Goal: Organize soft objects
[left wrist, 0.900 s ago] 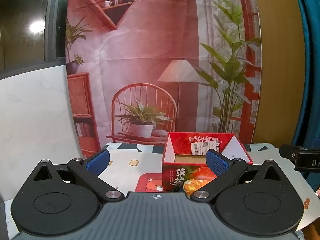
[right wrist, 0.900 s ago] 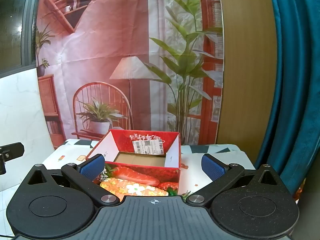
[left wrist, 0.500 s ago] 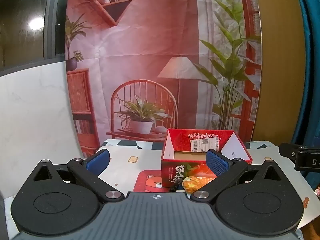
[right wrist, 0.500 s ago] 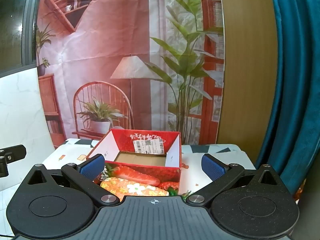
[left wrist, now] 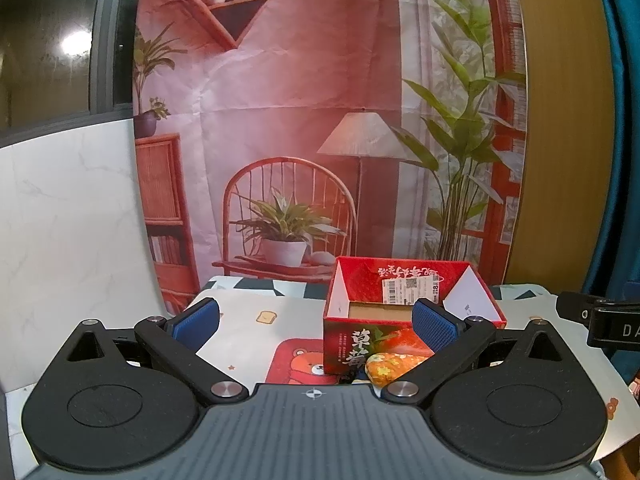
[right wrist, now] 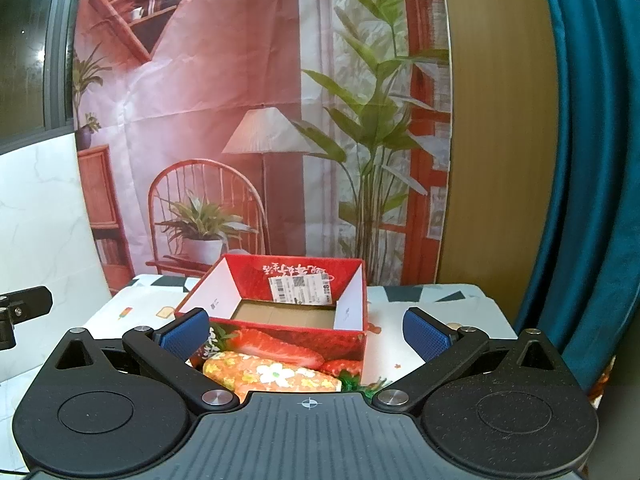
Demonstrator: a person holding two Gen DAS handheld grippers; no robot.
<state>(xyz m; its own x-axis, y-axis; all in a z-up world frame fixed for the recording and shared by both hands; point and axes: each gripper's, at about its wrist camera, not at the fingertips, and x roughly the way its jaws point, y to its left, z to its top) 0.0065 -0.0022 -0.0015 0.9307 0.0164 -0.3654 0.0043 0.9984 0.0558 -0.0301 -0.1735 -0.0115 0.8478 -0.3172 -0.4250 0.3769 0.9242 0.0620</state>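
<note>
Left gripper (left wrist: 316, 322) jaws spread wide, nothing between them, red box (left wrist: 400, 316) ahead toward its right finger, orange pouch (left wrist: 390, 366) just before the box, right gripper (right wrist: 306, 330) likewise wide apart over the pouch (right wrist: 272, 374), box (right wrist: 288, 312) just beyond, on the surface (right wrist: 436, 300)

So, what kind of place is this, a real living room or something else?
Probably a staged recording corner, not a real room. The chair, lamp and plants are only printed on a creased backdrop hung on the wall. In front stands a small table with a cartoon cloth, holding a red box.
</note>
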